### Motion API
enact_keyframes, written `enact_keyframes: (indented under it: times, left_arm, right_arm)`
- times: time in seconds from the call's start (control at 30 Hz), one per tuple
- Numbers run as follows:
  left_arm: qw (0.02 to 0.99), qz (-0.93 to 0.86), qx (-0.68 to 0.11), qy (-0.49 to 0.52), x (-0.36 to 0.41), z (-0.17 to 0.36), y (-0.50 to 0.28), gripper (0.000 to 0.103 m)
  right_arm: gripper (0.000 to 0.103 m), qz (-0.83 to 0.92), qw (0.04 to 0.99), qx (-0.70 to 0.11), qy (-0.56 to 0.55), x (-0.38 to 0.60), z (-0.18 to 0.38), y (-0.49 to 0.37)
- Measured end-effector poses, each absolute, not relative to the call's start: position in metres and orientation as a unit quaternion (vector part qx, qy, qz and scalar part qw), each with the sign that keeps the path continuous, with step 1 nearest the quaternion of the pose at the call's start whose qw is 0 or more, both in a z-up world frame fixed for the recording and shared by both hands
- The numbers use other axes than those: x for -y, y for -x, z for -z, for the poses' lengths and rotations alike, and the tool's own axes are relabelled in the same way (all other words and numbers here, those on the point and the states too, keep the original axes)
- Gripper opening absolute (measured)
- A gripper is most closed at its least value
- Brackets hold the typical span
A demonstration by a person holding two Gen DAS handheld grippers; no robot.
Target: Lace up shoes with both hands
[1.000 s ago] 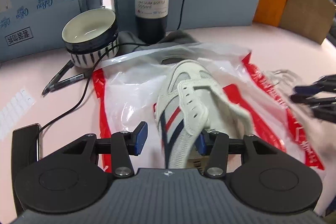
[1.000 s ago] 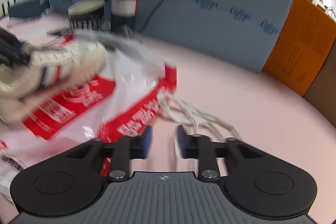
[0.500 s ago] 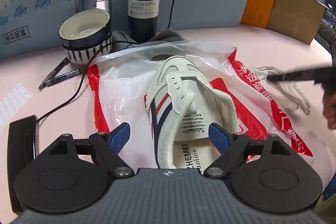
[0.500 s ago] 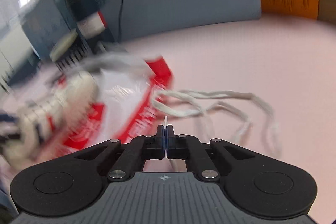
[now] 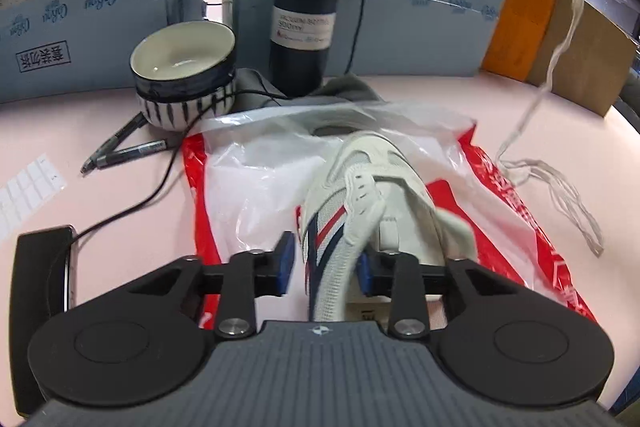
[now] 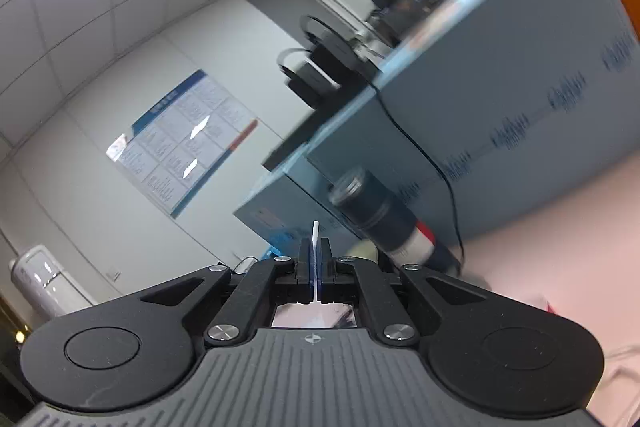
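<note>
Between left tool (image 5: 325, 265) pads, shoe (image 5: 360, 211) heel cropped

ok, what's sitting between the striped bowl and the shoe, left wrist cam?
In the left wrist view, between the bowl and the shoe: a black cable on the pink table, then the white and red plastic bag the shoe lies on.

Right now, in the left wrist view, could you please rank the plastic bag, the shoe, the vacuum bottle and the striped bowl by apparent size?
1. plastic bag
2. shoe, though nearest the camera
3. vacuum bottle
4. striped bowl, close to the bottle, so unsure
</note>
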State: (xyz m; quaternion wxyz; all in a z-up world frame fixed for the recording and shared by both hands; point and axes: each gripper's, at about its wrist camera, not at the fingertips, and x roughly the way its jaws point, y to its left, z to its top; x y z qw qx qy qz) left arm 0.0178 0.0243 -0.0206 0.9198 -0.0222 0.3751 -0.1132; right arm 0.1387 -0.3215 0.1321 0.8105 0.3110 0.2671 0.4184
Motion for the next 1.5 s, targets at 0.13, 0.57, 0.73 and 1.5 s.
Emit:
enact_keyframes:
  times: [0.13,0.57,0.73,1.5]
  left_arm:
    - [0.915,0.115,-0.385,0.027,-0.028,0.017,-0.017,0.025]
    - [0.913,0.128,-0.386,0.014,-0.031,0.031,0.009,0.051]
    - [0.911,0.132,-0.391,-0.002,-0.025,0.031,0.008,0.052]
    - [0.936,0.139,-0.322,0.031,-0.034,-0.005,0.012,0.082]
  right_arm:
    - [0.002,-0.417,0.833,-0.261,-0.254,0.304,-0.149,-0.144]
    - [0.002,-0.365,0.828,-0.392,-0.163,0.248,-0.004,-0.127]
    - [0.002,-0.357,0.813,-0.437,-0.142,0.229,0.040,-0.114]
    - [0.003,-0.360,0.858,-0.361,-0.061,0.215,0.024,-0.125]
